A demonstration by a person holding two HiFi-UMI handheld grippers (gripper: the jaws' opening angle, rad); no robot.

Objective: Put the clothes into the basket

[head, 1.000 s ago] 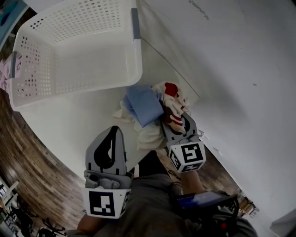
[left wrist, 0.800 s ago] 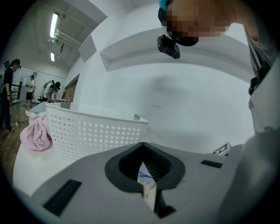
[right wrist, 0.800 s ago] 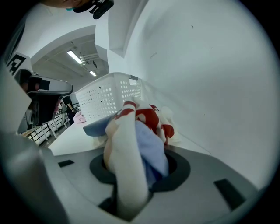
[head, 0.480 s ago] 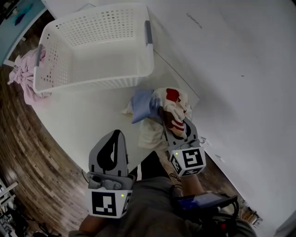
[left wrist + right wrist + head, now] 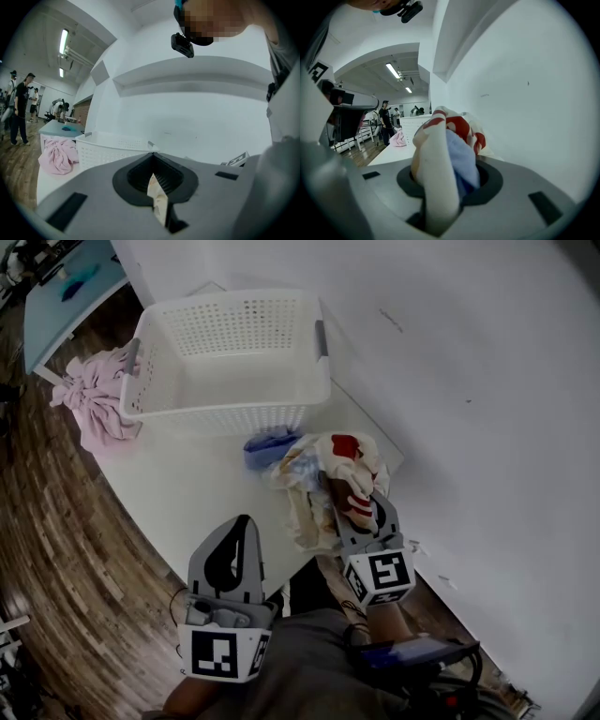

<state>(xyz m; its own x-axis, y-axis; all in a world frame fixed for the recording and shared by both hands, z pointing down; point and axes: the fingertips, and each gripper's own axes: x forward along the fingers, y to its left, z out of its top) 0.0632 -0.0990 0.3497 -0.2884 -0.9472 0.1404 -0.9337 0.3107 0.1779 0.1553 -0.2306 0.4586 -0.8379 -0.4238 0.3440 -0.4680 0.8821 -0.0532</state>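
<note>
Clothes (image 5: pixel 319 470) hang pinched in the right claw (image 5: pixel 349 502), basket (image 5: pixel 225 418) just beyond them; left claw (image 5: pixel 244 526) is pressed together, empty.

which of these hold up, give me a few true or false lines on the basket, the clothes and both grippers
1. Clothes already lie in the basket. False: the white basket looks empty.
2. A pink cloth lies outside the basket, by its left end in the head view. True.
3. The right gripper holds nothing. False: the right gripper has just been closing its jaws, and they clamp a red-and-cream bundle with some light blue fabric in it.
4. The left gripper has its jaws together. True.
</note>
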